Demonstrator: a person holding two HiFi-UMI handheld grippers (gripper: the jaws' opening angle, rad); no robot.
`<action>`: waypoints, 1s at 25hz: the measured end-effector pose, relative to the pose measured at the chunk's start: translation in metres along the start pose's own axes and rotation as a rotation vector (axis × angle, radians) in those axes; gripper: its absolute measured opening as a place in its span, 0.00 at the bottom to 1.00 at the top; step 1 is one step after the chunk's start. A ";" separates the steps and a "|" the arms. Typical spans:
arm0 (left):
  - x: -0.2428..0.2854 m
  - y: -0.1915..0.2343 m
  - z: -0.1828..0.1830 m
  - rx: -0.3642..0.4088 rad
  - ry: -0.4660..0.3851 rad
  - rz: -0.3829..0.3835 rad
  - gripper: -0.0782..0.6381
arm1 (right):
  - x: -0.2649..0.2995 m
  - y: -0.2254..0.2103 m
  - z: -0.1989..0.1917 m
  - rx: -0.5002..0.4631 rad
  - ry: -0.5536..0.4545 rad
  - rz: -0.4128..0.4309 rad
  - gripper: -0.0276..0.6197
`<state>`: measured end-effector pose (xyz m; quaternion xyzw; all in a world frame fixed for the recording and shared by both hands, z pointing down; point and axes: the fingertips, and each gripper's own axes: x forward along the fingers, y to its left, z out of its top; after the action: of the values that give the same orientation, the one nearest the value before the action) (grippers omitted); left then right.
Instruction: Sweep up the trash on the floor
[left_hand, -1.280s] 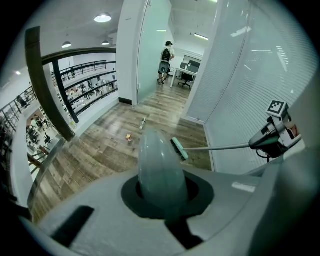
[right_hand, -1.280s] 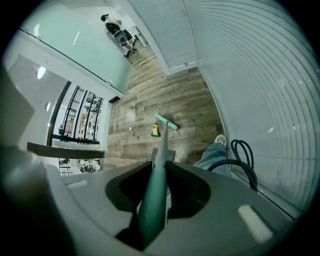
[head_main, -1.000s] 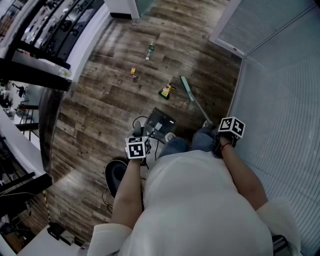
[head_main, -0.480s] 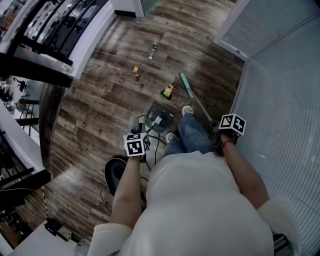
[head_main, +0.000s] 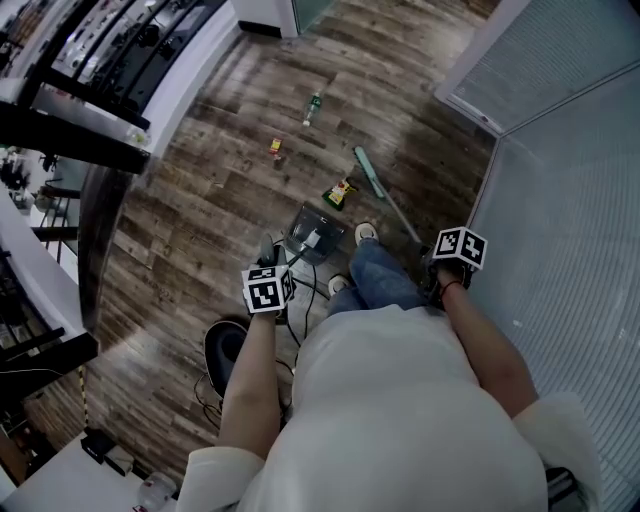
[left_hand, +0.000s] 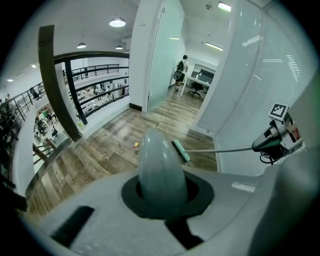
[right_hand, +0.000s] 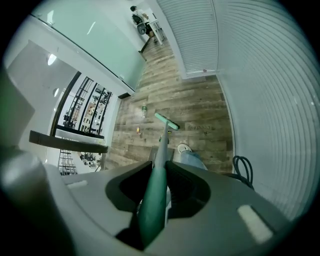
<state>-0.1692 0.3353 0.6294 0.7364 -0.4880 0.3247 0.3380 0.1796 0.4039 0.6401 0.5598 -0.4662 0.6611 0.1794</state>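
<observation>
The right claw (right_hand: 157, 186) is pinched tight on the green handle of the broom (right_hand: 161, 145), whose shaft runs forward and down to the brush head (head_main: 370, 172) resting on the wooden floor (head_main: 200, 200), close to a white slatted wall (head_main: 570, 200). The left claw (left_hand: 160, 175) is closed round the rounded grey handle top (left_hand: 160, 160) of the dustpan (head_main: 315, 235); in the head view the pan sits just ahead of that claw and just beside the person's shoe (head_main: 366, 233) (whether the pan touches the boards I cannot tell). The trash lies beyond the pan, the pieces apart from one another. A yellow-and-green wrapper (head_main: 340, 192) is near the brush head, between it and the pan; a small yellow scrap (head_main: 276, 147) is farther out to the left; a small bottle (head_main: 313, 105) lies on its side farthest off. Black cables (head_main: 300, 290) trail over the floor by the person's feet, and a dark round object (head_main: 222, 350) sits behind the left claw. The two claws are held well apart, one at either side of the person's body; from the left gripper view the broom shaft crosses level toward the right claw at the right edge.
</observation>
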 end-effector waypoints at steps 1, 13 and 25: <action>0.002 0.001 0.004 -0.005 0.000 0.003 0.12 | 0.001 0.002 0.006 -0.012 0.006 -0.002 0.19; 0.037 -0.005 0.031 -0.057 0.016 0.040 0.12 | 0.022 0.012 0.071 -0.102 0.059 -0.029 0.19; 0.067 -0.020 0.055 -0.065 0.043 0.055 0.13 | 0.051 0.028 0.127 -0.199 0.097 -0.069 0.19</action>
<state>-0.1218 0.2630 0.6494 0.7041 -0.5110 0.3336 0.3632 0.2152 0.2712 0.6673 0.5223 -0.5007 0.6313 0.2793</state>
